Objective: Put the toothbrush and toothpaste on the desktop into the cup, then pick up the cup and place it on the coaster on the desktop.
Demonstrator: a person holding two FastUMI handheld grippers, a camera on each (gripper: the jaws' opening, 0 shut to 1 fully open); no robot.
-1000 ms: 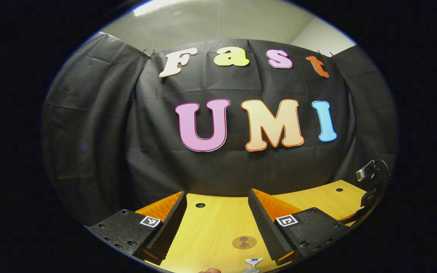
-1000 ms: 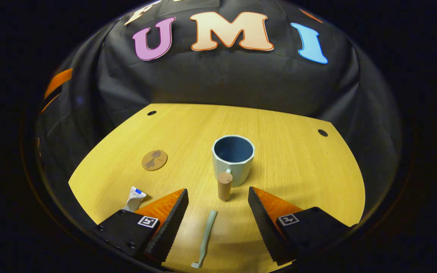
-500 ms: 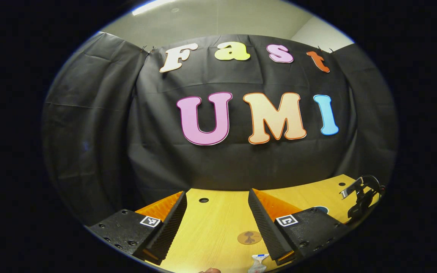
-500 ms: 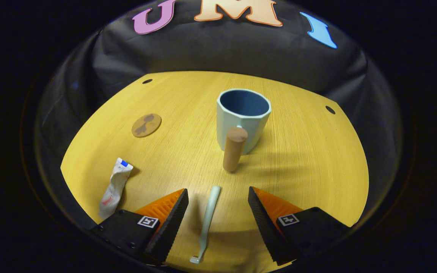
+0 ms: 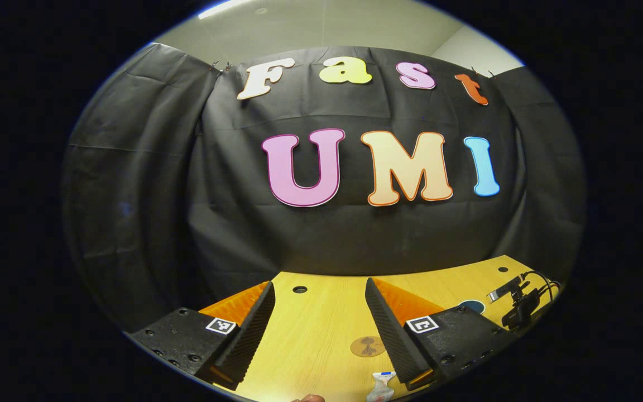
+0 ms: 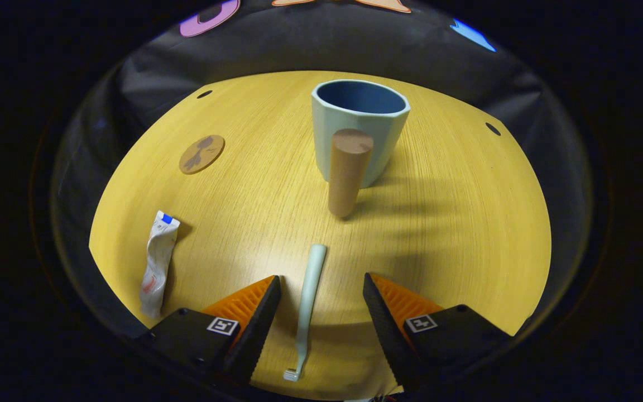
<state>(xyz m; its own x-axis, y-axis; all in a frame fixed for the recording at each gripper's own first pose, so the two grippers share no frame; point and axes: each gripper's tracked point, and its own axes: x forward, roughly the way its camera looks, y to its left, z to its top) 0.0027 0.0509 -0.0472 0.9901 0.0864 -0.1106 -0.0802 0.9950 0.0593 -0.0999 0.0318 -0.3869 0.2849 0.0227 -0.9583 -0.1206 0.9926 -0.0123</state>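
Risk, biggest first: knocking pale blue faceted ceramic cup (image 6: 360, 131) by its wooden peg handle, then pinching slim mint plastic toothbrush (image 6: 306, 304), flat on yellow wooden desktop (image 6: 455, 223), off-centre between spread-open right gripper (image 6: 320, 312); left gripper (image 5: 318, 318) also spread, idle.

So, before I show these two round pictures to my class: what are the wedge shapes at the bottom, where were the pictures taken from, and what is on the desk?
No robot is here: a person holds a two-finger tool in each hand, and a camera rides on each, looking along its fingers. The wedges are those fingers. In the left gripper view, the left gripper is open over the desk, holding nothing. In the right gripper view, the right gripper is also open, its fingers on either side of the toothbrush, which lies flat. Also on the desk: an empty cup with a wooden handle, a toothpaste tube and a round coaster.
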